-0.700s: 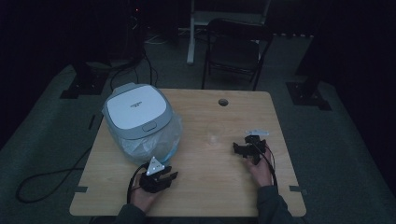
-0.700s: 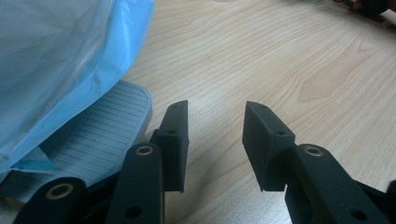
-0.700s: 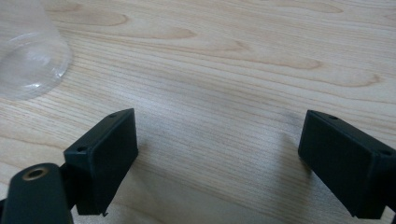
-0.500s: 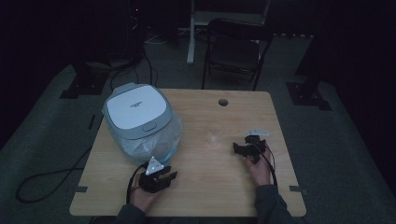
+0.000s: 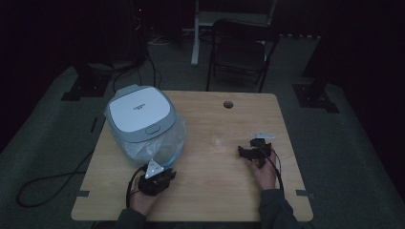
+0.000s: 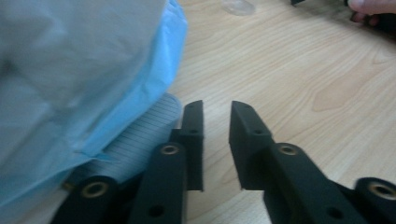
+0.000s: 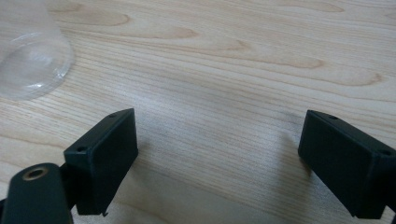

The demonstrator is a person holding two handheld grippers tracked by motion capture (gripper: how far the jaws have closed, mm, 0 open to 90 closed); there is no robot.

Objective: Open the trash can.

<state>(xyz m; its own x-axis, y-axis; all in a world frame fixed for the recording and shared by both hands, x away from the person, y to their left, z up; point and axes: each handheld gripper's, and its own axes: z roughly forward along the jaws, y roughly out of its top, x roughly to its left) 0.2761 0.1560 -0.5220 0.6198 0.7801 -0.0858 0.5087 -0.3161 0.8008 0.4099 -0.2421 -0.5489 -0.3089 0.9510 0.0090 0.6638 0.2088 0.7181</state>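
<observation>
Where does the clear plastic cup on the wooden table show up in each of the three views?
High view: the clear plastic cup is faint, mid-table, between the bagged appliance and the right gripper.
Left gripper view: at the top edge, beyond the open jaws, right of the blue plastic bag.
Right gripper view: upper left corner, left of the wide-open jaws.
Shared landmark: the light wooden table grain under the cup.

folding chair point(image 5: 241, 47), floor cable point(image 5: 45, 183) — dim room

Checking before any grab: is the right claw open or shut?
Open: the right claw shows its two black jaws wide apart, with bare wooden table between them.
</observation>
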